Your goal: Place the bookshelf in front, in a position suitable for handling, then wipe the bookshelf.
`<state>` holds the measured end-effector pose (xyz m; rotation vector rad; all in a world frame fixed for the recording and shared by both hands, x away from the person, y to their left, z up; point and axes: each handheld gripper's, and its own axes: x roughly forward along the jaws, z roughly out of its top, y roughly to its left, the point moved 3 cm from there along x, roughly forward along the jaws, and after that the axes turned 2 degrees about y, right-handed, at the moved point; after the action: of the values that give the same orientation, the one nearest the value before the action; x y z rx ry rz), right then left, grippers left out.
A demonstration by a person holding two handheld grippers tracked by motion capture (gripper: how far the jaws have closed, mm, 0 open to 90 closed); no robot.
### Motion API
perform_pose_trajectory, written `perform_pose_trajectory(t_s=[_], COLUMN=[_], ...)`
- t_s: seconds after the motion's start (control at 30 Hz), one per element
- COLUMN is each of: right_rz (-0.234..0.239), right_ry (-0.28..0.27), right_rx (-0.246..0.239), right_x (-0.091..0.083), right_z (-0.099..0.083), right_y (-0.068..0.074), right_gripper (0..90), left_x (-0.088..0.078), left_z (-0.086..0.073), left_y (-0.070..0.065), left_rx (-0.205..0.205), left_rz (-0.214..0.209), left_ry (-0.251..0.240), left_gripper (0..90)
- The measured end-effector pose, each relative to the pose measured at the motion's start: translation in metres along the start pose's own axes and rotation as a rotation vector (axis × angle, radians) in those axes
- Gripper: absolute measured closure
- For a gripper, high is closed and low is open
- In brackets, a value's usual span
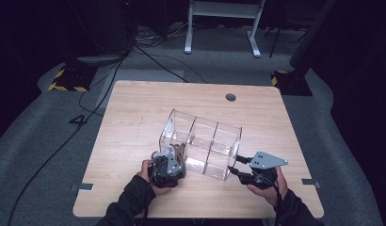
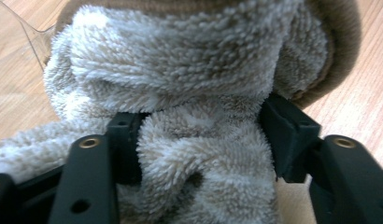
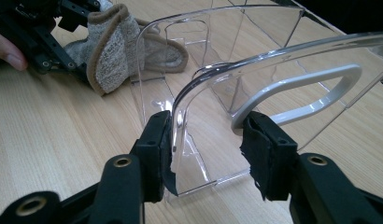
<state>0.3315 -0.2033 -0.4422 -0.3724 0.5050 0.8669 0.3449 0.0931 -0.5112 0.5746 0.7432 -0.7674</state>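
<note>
Here: fuzzy cream sock [image 2: 180, 74], brown cuff; left gripper [image 2: 199, 135] loosely open around it; right gripper [image 3: 206, 149] clamps clear organizer [image 3: 236, 70].

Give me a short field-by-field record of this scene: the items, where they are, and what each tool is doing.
surface: wooden table
container: clear plastic organizer with three compartments, mid-table
soft item: fleecy beige sock at the organizer's left end
left tool: jaws either side of the sock, part open
right tool: jaws around the organizer's end wall and grey handle; contact unclear
</note>
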Motion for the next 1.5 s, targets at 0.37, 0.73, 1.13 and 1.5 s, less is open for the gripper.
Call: perform_pose_trajectory(t_s=[0.37,0.73,1.13,1.5], right_rz=[0.004,0.007,0.009,0.008], right_ry=[-0.005,-0.003,-0.007,0.005], right_rx=[0.003,0.002,0.006,-0.013], right_x=[-0.001,-0.001,-0.005,-0.009], right_z=[-0.001,-0.001,-0.004,-0.004], right_y=[0.000,-0.001,0.002,0.009], right_gripper=[54.2,54.3,54.3,53.8], left_x=[-0.006,-0.042,-0.068,-0.040], left_z=[-0.001,0.019,0.068,0.064], left_y=[0.010,0.021,0.049,0.037], left_rx=[-0.008,-0.071,-0.105,-0.104], left_rz=[0.009,0.047,0.102,0.152], left_ry=[-0.022,-0.227,-0.391,-0.310], left_gripper=[64.8,67.1,66.0,66.6])
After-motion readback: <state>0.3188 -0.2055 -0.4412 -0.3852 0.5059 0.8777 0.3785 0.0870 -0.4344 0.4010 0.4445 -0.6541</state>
